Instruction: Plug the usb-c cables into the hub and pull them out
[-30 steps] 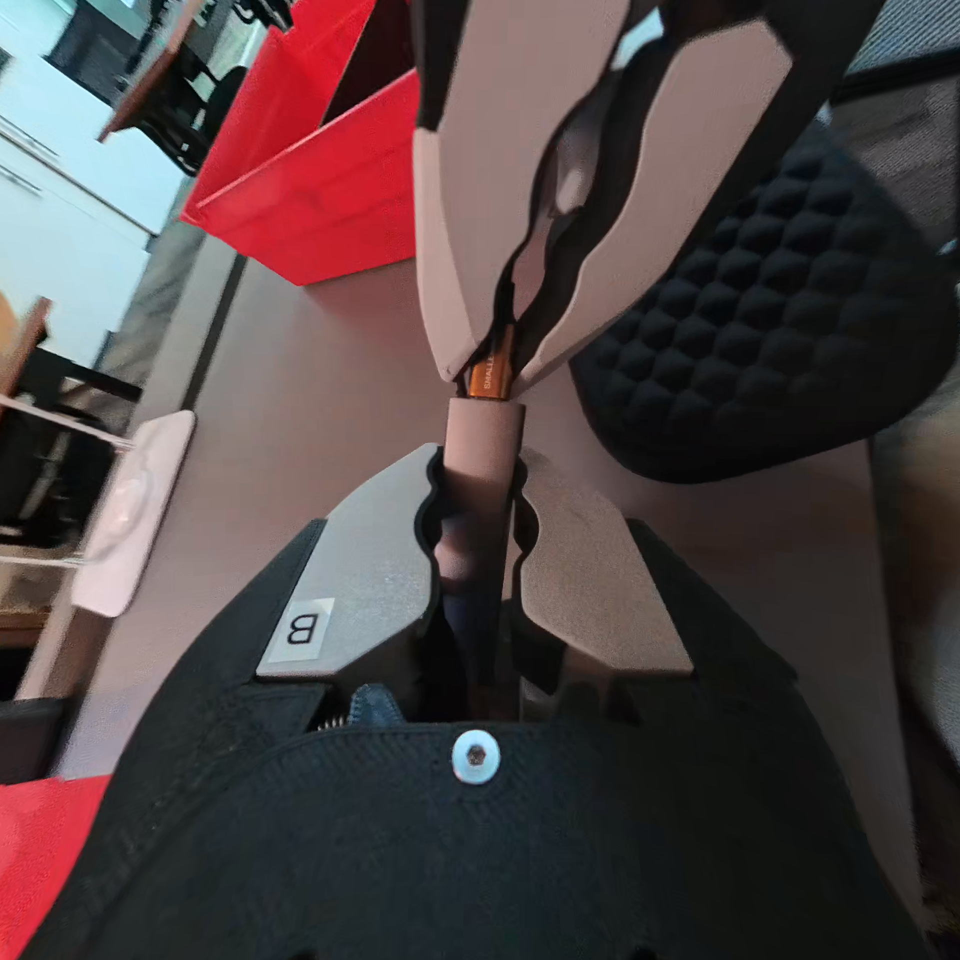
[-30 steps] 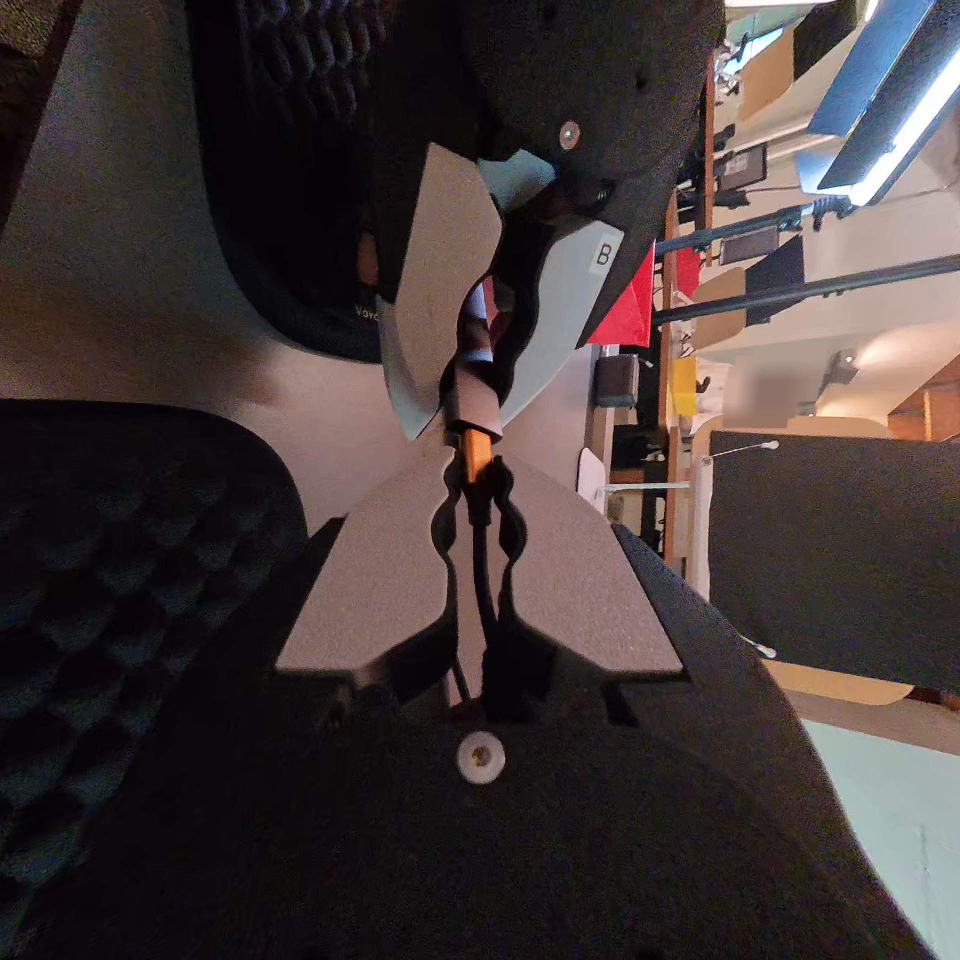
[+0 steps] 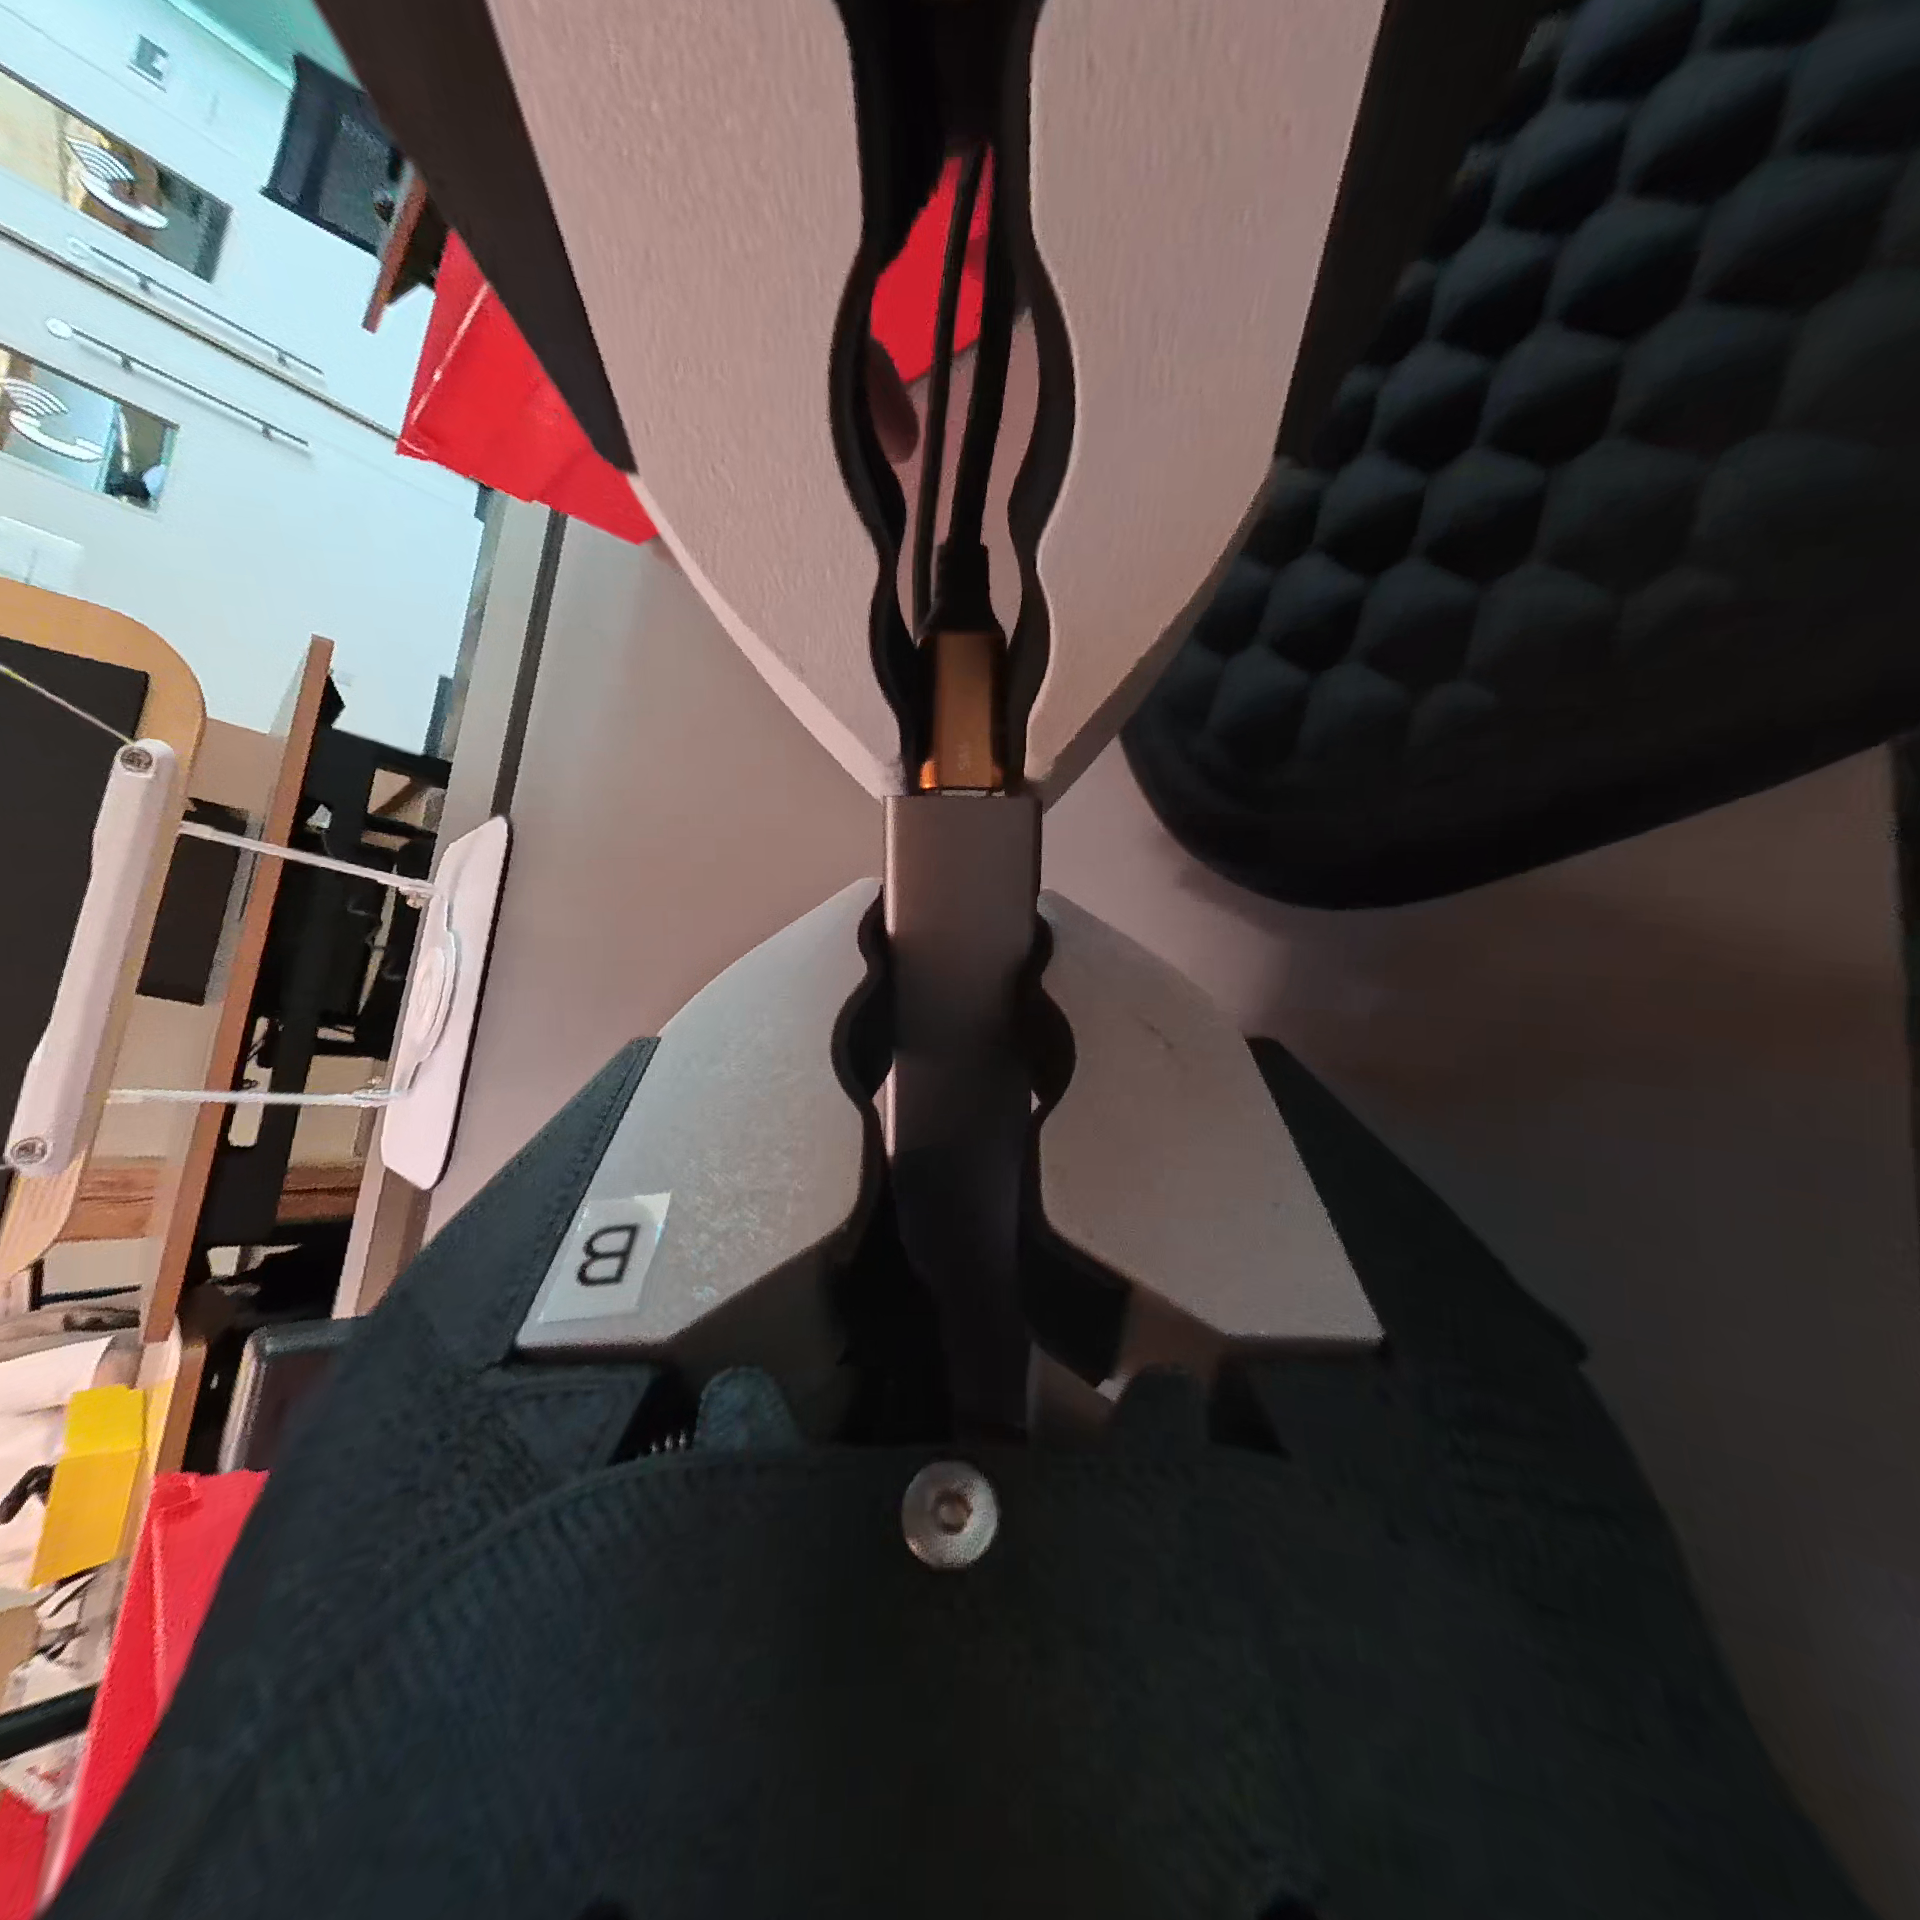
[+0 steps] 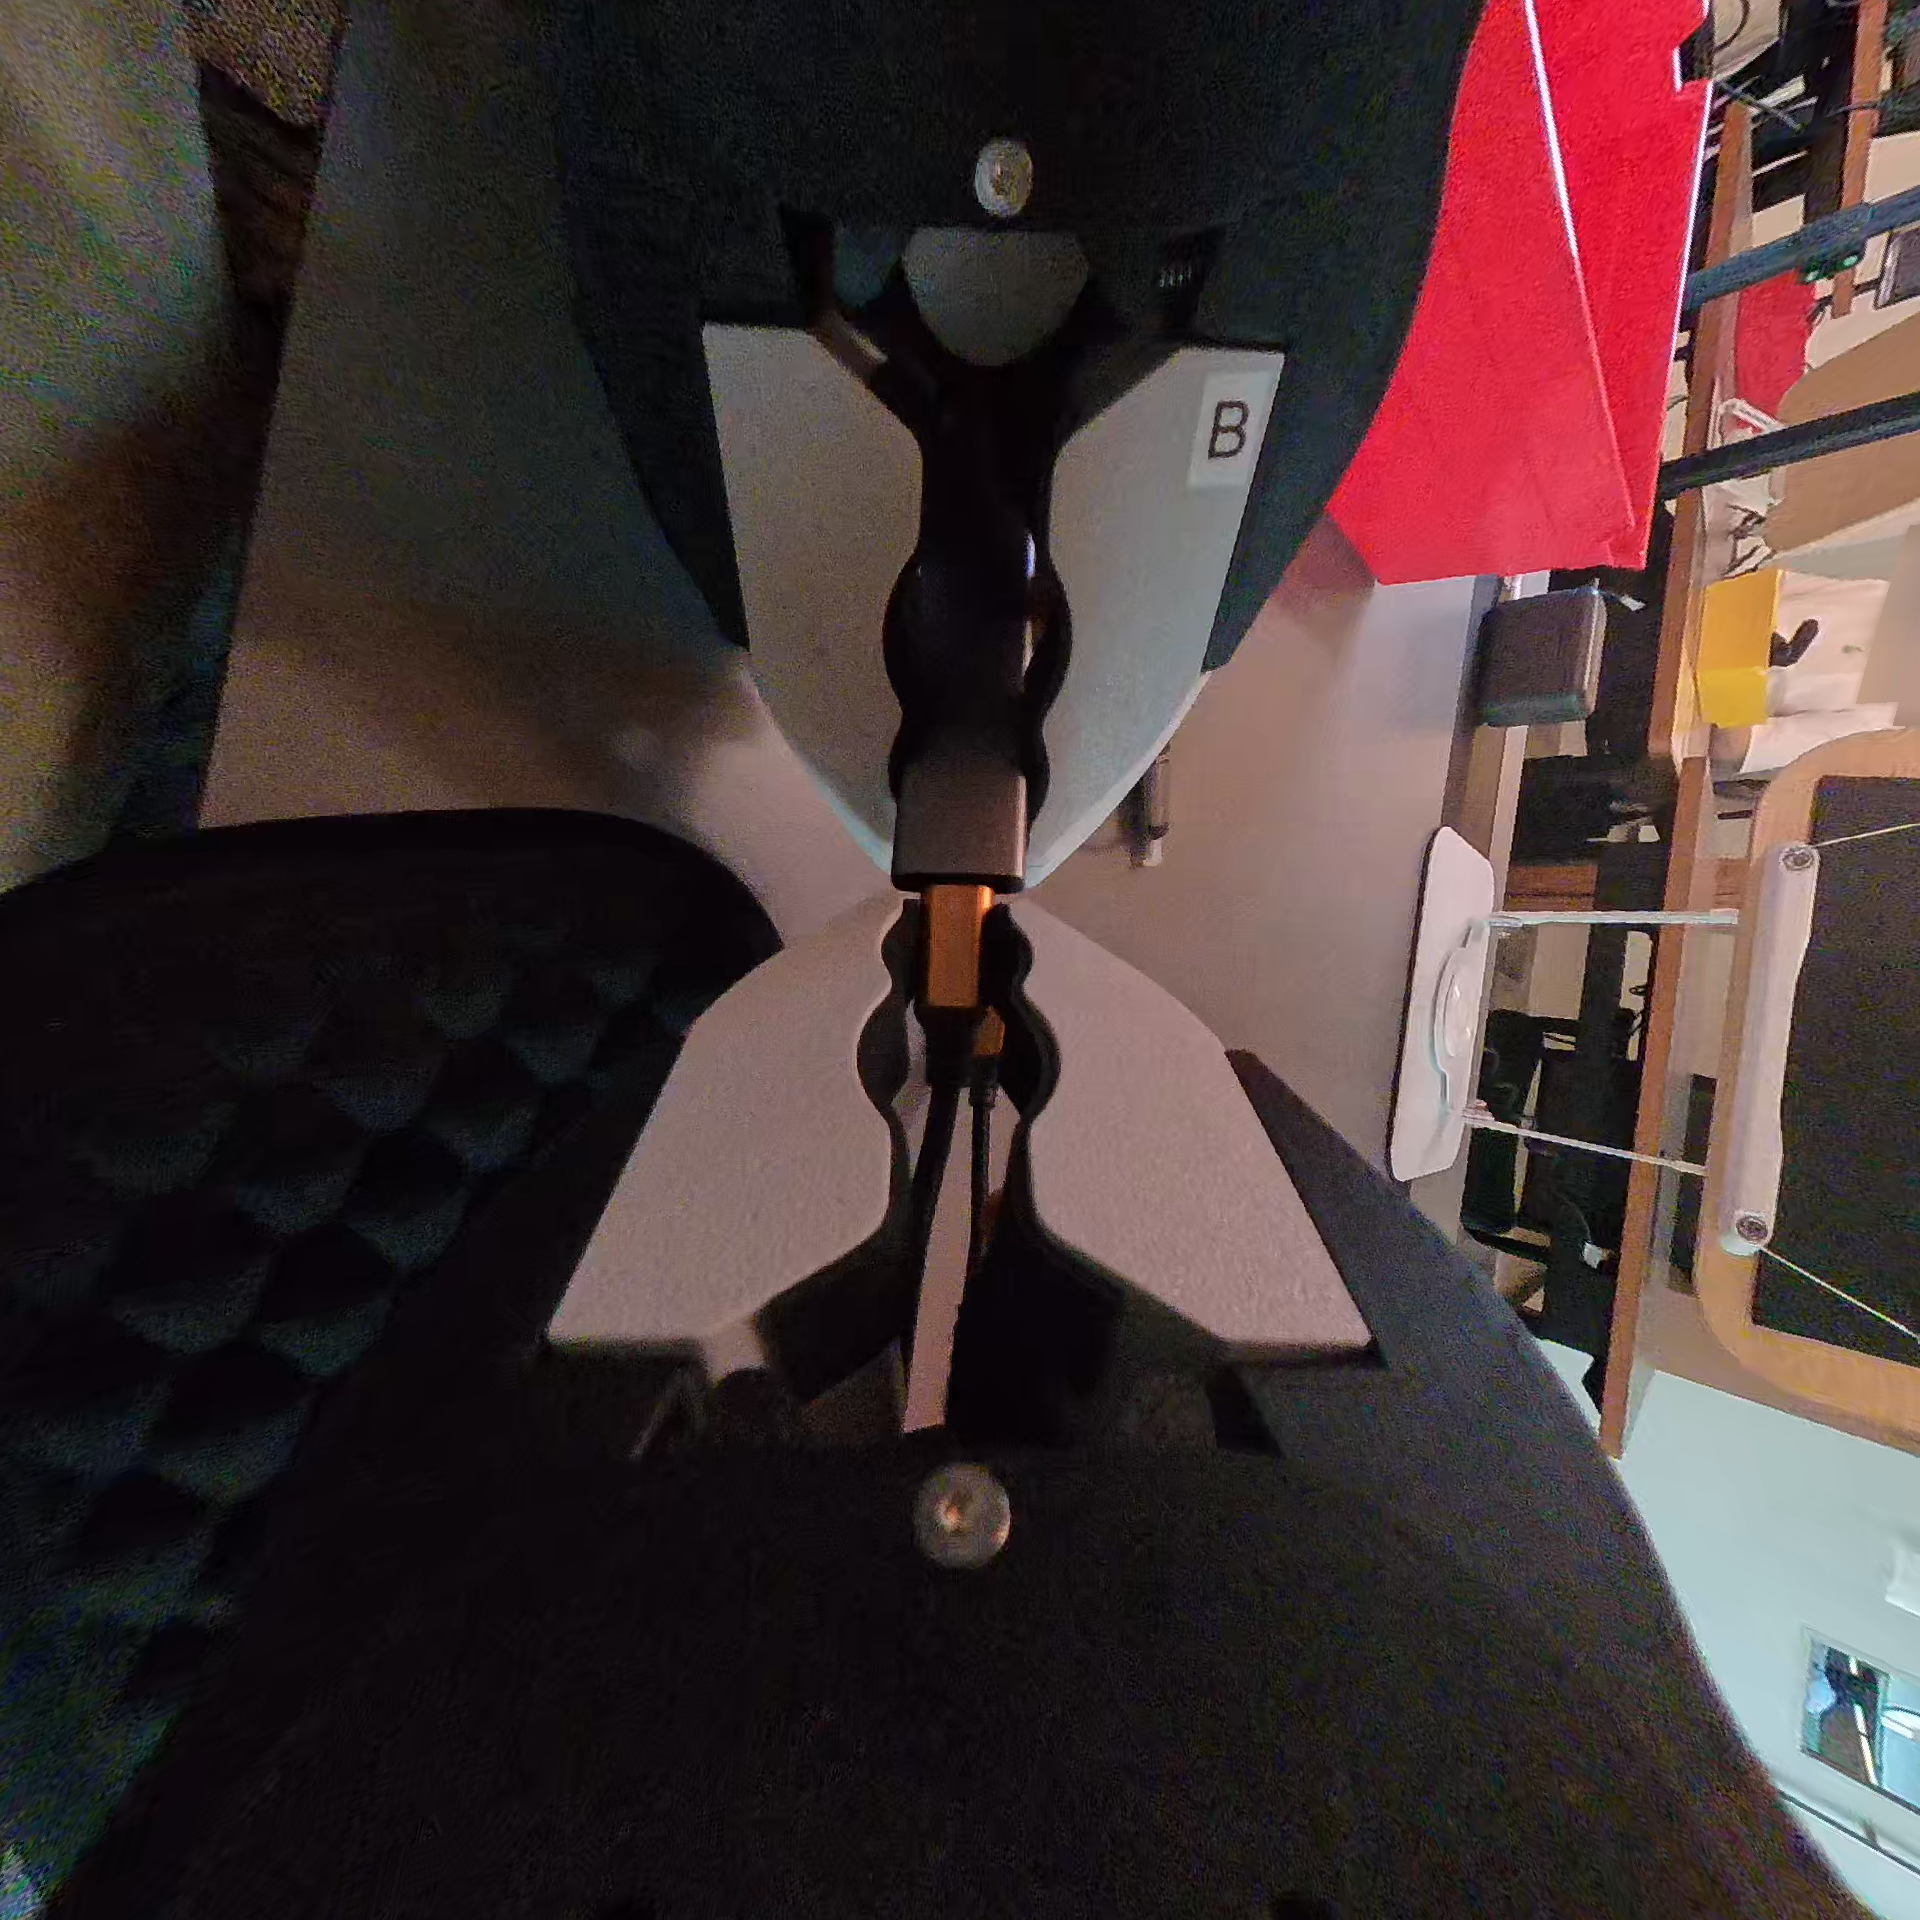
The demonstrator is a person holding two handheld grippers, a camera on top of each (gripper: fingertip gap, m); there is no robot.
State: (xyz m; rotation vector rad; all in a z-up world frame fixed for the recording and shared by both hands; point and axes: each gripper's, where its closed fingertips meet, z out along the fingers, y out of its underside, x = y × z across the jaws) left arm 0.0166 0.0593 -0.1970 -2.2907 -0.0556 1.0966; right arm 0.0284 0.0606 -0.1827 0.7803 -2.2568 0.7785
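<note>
Grey table (image 3: 665, 727), red bins (image 3: 499, 416) behind.

The hub's (image 3: 961, 935) rear end is hidden between the left tongs (image 3: 961, 914).

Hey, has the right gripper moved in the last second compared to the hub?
Yes. In the left wrist view the right gripper has swung from tilted into line with the hub, its orange plug now squarely at the hub's end.
</note>
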